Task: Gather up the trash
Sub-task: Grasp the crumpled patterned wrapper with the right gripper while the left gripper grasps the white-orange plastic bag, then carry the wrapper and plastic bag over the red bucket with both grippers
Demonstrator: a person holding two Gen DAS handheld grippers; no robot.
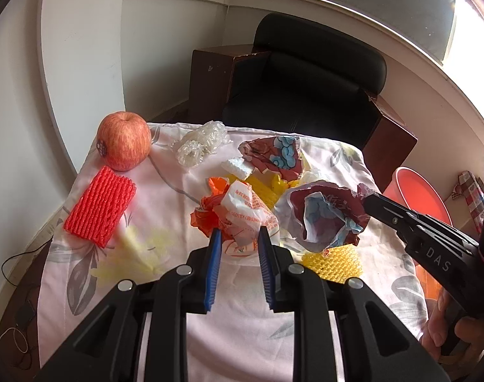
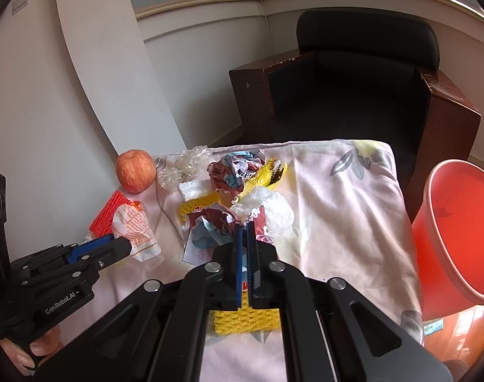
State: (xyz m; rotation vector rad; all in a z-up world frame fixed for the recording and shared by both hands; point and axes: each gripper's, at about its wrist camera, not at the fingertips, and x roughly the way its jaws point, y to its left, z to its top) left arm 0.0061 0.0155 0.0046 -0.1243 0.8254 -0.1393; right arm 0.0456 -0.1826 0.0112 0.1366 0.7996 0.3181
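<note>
A crumpled white and orange wrapper sits between the blue pads of my left gripper, which is shut on it. In the right wrist view the same wrapper hangs at the tip of the left gripper, just above the cloth. My right gripper is shut on the edge of a crumpled maroon and blue paper. From the left wrist view, that paper is pinched at its right edge by the right gripper. More trash lies on the flowered cloth.
On the cloth lie an apple, a red foam net, a yellow foam net, clear plastic, a white foam piece and a second maroon paper. A red bucket stands right of the table; a black armchair behind.
</note>
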